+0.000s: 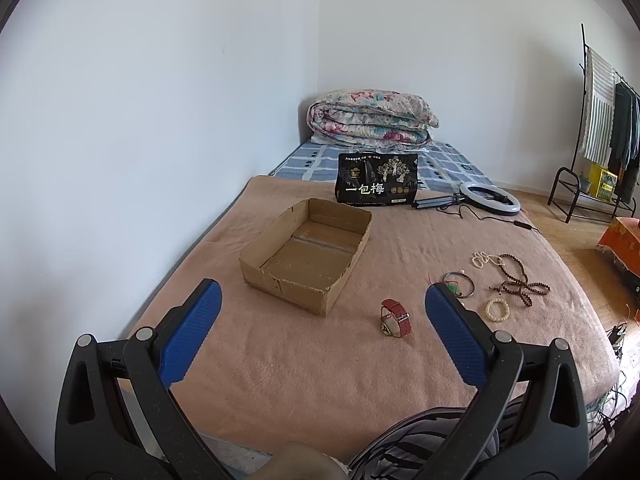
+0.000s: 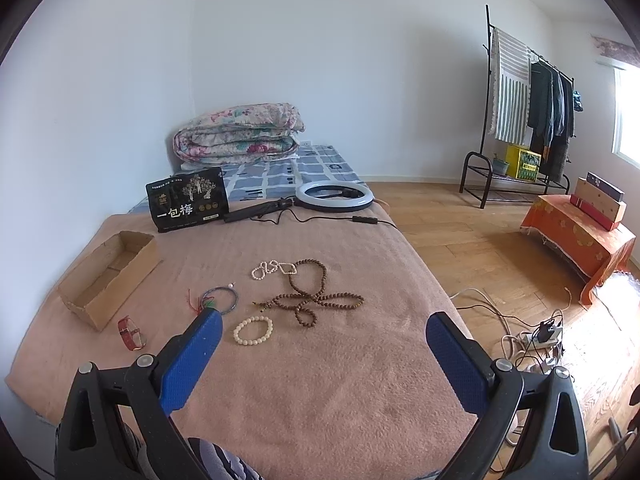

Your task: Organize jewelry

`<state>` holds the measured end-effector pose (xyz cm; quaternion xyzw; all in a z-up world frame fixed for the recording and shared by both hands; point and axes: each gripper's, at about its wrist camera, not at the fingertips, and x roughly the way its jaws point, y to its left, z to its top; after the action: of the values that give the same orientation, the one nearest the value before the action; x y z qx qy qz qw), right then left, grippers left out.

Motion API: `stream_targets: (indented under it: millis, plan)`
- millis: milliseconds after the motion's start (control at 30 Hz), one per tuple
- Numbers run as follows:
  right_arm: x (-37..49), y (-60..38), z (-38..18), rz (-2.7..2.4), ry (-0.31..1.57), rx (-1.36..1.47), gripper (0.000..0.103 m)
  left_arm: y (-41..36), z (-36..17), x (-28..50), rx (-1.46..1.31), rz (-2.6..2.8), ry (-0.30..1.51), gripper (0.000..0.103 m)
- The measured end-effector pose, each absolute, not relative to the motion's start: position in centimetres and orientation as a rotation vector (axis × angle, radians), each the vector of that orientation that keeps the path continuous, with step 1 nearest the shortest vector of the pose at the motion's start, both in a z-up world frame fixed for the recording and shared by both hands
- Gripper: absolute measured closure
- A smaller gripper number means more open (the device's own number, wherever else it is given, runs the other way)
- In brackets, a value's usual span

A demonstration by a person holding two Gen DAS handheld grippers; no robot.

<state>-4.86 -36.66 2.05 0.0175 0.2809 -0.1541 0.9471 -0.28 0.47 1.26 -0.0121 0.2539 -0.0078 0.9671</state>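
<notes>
An empty cardboard box (image 1: 308,252) (image 2: 106,276) sits on the pink blanket (image 1: 320,360). Jewelry lies to its right: a red-strap watch (image 1: 396,318) (image 2: 131,333), a thin bangle with a green charm (image 1: 459,283) (image 2: 220,299), a cream bead bracelet (image 1: 498,310) (image 2: 253,331), a long brown bead necklace (image 1: 520,284) (image 2: 314,298) and a small white bead strand (image 1: 486,259) (image 2: 272,269). My left gripper (image 1: 323,304) is open above the blanket, in front of the box and the watch. My right gripper (image 2: 324,332) is open, hovering near the cream bracelet. Neither holds anything.
A black printed bag (image 1: 378,178) (image 2: 187,199) and a ring light with its cable (image 1: 490,198) (image 2: 335,196) lie behind the box. A folded floral quilt (image 2: 238,134) sits at the bed's far end. A wall runs along the left. Right of the bed are wood floor, cables (image 2: 536,336) and a clothes rack (image 2: 520,120).
</notes>
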Motion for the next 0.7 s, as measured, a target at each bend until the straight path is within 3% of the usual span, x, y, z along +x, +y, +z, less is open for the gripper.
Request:
stream_targets:
  millis: [700]
  plan:
    - [-4.54, -36.94, 1.92, -0.313, 0.587, 0.053, 0.000, 0.25, 1.62, -0.41, -0.018, -0.016, 0.507, 0.000]
